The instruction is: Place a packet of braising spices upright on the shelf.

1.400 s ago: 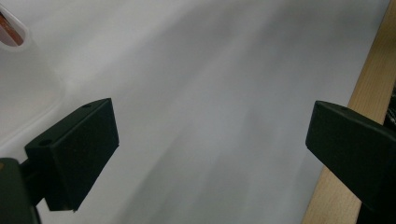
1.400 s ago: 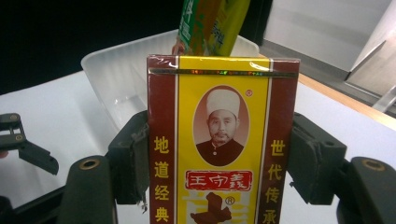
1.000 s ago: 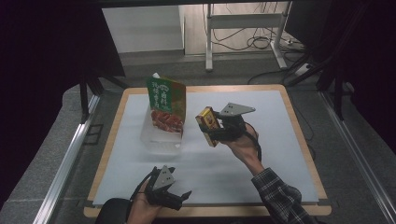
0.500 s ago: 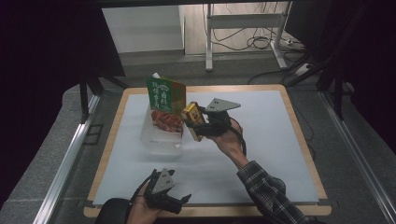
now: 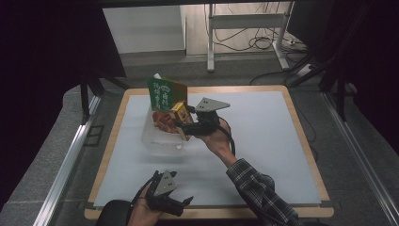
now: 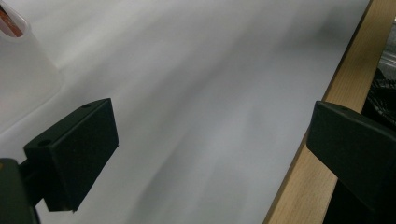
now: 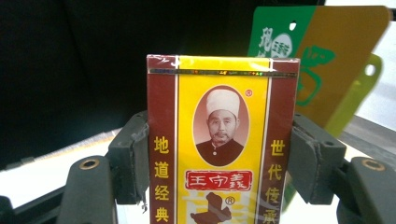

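Squarely between the right gripper (image 7: 224,163) fingers (image 7: 133,154) sits the yellow box (image 7: 223,140), clamped on both sides.

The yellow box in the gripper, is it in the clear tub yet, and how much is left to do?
Already in the clear tub: a green packet and a red packet. The right gripper holds the yellow box over the tub, not yet let go. The left gripper waits open.
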`<state>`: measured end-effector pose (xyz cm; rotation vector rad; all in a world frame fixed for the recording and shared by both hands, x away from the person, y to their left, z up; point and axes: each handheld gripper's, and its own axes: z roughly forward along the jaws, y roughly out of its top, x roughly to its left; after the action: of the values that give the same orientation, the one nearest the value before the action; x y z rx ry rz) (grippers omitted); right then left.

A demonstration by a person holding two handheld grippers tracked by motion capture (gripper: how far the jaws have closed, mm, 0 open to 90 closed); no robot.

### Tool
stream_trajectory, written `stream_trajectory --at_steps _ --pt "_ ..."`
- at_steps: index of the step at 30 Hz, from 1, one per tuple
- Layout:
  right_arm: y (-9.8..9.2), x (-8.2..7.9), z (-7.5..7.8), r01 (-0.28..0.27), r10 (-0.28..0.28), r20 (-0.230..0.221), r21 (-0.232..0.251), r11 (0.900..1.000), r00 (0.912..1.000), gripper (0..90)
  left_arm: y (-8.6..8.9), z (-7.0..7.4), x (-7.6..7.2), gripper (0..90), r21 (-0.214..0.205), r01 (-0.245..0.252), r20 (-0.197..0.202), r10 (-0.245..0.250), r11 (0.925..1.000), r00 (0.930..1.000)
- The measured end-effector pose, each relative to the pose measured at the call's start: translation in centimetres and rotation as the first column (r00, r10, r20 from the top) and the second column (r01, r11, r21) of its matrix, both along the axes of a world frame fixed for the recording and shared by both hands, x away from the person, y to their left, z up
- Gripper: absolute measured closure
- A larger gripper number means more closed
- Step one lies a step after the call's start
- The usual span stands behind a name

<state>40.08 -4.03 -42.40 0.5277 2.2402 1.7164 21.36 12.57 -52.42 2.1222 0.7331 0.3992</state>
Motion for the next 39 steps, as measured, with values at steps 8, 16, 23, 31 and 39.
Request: stream_trajectory --at_steps 8,16,23,31,39 --pt "1.7 0.4 -0.8 -0.016 0.016 -0.005 0.02 0.9997 0.9999 31.7 0.0 0.1 0.0 2.2 -0.003 0.003 0.001 -0.003 1.0 1.0" --pt "3.4 0.7 -1.9 -0.023 0.023 -0.006 0.025 0.9994 0.9997 31.8 0.0 0.1 0.0 2.2 -0.001 0.007 0.002 -0.007 1.0 1.0" --pt "4.9 0.8 -2.8 -0.037 0.038 -0.016 0.022 0.9991 0.9992 31.8 0.0 0.1 0.0 2.2 -0.001 0.009 0.003 -0.009 1.0 1.0" --pt "6.1 0.3 -3.8 -0.051 0.051 -0.02 0.012 0.9986 0.9985 31.8 0.0 0.1 0.0 2.2 0.0 0.011 0.002 -0.011 0.9999 0.9999" --pt "5.9 0.5 -5.6 -0.03 0.029 -0.05 -0.02 0.9993 0.9983 32.0 0.0 0.0 0.0 2.2 0.002 0.012 -0.001 -0.012 0.9999 0.9999"
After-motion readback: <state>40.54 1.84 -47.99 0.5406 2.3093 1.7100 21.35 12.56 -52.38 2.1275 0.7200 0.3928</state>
